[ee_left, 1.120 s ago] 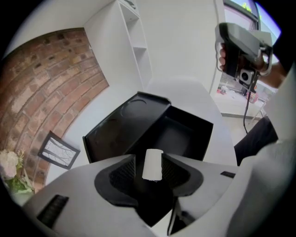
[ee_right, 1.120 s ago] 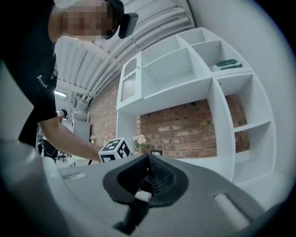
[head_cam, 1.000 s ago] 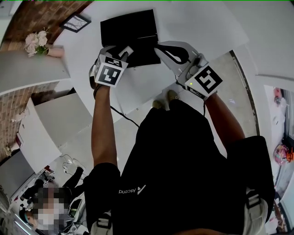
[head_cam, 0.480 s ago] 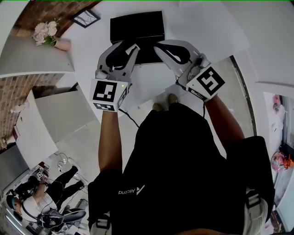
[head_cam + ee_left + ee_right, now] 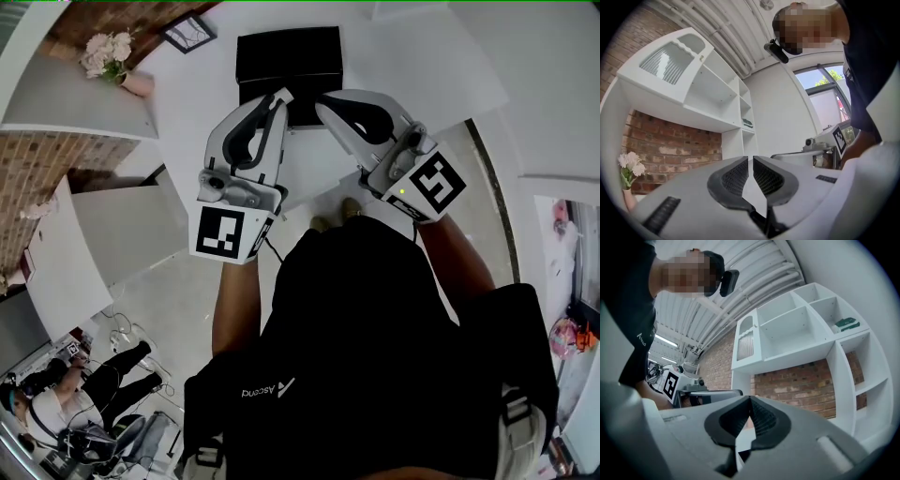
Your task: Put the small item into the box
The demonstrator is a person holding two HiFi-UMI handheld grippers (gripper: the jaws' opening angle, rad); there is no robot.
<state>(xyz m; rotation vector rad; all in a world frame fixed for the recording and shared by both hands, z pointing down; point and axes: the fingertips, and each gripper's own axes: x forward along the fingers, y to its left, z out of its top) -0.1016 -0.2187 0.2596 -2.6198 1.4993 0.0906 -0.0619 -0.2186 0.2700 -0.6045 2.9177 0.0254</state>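
Box (image 5: 286, 56) near edge hiding under tips of left gripper (image 5: 280, 97) (jaws closing, nothing between) and right gripper (image 5: 324, 99). Box inside not showing in head view. Torso (image 5: 375, 356) blocking table (image 5: 403, 47) near side. Green thing (image 5: 847, 324) on shelf showing too small to name. Same for dark thing (image 5: 747, 123) in left gripper view.
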